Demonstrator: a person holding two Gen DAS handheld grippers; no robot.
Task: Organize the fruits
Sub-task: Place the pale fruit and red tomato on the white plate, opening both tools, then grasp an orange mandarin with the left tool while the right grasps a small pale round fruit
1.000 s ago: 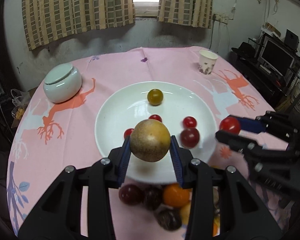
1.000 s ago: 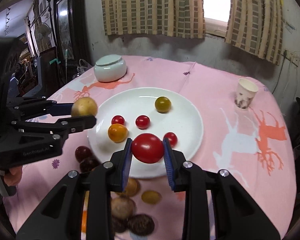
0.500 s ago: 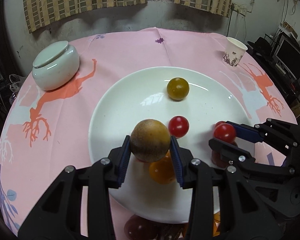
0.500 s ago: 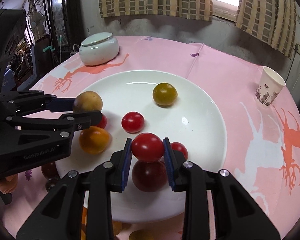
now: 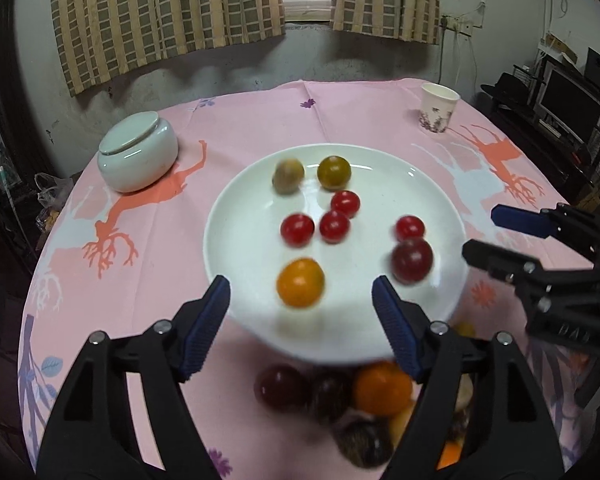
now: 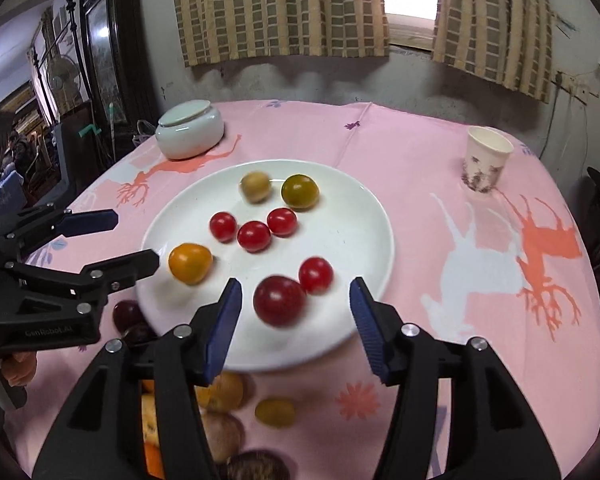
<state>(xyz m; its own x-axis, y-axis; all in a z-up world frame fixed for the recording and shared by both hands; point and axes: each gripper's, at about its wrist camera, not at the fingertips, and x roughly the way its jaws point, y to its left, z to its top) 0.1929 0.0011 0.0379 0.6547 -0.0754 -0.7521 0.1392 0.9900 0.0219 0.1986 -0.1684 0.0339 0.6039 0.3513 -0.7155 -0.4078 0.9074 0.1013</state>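
A white plate point(image 5: 236, 236) point(image 6: 364, 248) on the pink cloth holds several fruits: a tan round fruit point(image 5: 288, 176) point(image 6: 255, 187), an olive one point(image 5: 334, 172) point(image 6: 300, 191), red tomatoes point(image 5: 297, 230) point(image 6: 254, 236), an orange one point(image 5: 300, 282) point(image 6: 190, 263) and a dark red one point(image 5: 412, 260) point(image 6: 279, 300). My left gripper point(image 5: 301, 306) is open and empty over the plate's near edge; it shows at the left of the right wrist view point(image 6: 134, 240). My right gripper point(image 6: 296, 308) is open and empty over the plate's near edge; it shows at the right of the left wrist view point(image 5: 488, 236).
A pile of loose fruit point(image 5: 340, 396) point(image 6: 228, 400) lies on the cloth in front of the plate. A white lidded jar point(image 5: 138, 156) point(image 6: 190, 128) stands at the back left. A paper cup point(image 5: 438, 107) point(image 6: 486, 164) stands at the back right.
Both grippers have opened and pulled back. The tan fruit left my left gripper and lies at the plate's far side; the red tomato left my right gripper and lies on the plate.
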